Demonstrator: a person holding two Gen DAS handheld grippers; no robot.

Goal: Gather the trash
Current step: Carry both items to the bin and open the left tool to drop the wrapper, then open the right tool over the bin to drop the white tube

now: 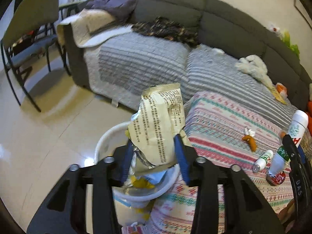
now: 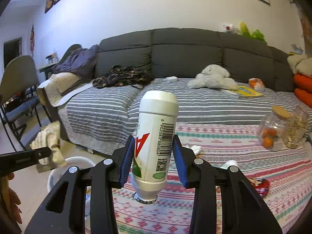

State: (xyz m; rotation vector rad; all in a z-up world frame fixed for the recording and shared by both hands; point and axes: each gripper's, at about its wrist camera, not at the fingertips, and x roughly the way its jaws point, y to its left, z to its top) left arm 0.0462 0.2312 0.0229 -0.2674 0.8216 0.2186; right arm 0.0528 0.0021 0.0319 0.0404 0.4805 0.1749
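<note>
The crumpled cream foil snack wrapper with black print (image 1: 159, 124) stands between the blue pads of the left gripper (image 1: 155, 152) at lower centre of the left wrist view, directly above the white plastic trash bin (image 1: 109, 136), which already holds yellow and pale blue scraps. The jaws are part open; the right-hand pad touches the wrapper's edge, but whether both pads press on it I cannot tell. In the right wrist view the white plastic drink bottle with a red letter and barcode (image 2: 156, 136) hangs mouth-down at frame centre, clamped between the right gripper (image 2: 154, 156) pads, over the pink and teal patterned cloth (image 2: 234, 156), with the bin at lower left.

Judged from here, the wrapper is tall and light, so it may catch on the bin rim or tip outward onto the pale tiled floor (image 1: 48, 136) rather than drop in. The bottle is gripped low on its smooth body, so it could slide out, and with both grippers near the same bin they could knock together.

The left gripper points steeply down at the bin; the right is tilted gently down. A second small white bottle (image 1: 263, 159) and an orange scrap (image 1: 250, 141) lie on the cloth at right.
</note>
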